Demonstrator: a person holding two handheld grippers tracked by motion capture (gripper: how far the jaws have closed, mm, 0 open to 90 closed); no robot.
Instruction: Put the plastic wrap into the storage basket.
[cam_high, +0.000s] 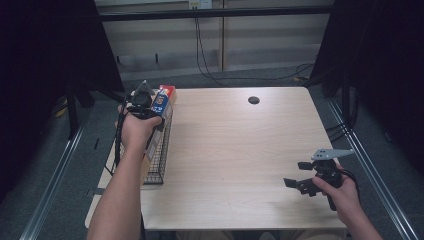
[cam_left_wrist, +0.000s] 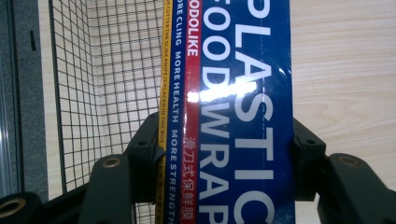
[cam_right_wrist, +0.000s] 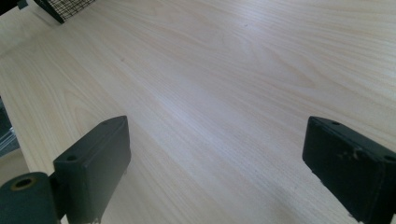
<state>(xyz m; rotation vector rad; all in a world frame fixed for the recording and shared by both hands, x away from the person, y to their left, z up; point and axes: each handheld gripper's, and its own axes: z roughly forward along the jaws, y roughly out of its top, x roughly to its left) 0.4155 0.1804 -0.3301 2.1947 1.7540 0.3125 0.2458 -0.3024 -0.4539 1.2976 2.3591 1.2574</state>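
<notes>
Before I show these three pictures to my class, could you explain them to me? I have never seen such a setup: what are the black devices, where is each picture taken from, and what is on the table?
There is no robot here: a person holds a hand tool with two black jaws in each hand. The high view looks down on a wooden table. The other two pictures come from cameras riding on the tools.

The left gripper is shut on a long blue box of plastic food wrap, held over a black wire basket at the table's left edge. The right gripper is open and holds nothing; its own view looks across bare wood between its spread jaws. A small dark round spot lies near the table's far edge.
</notes>
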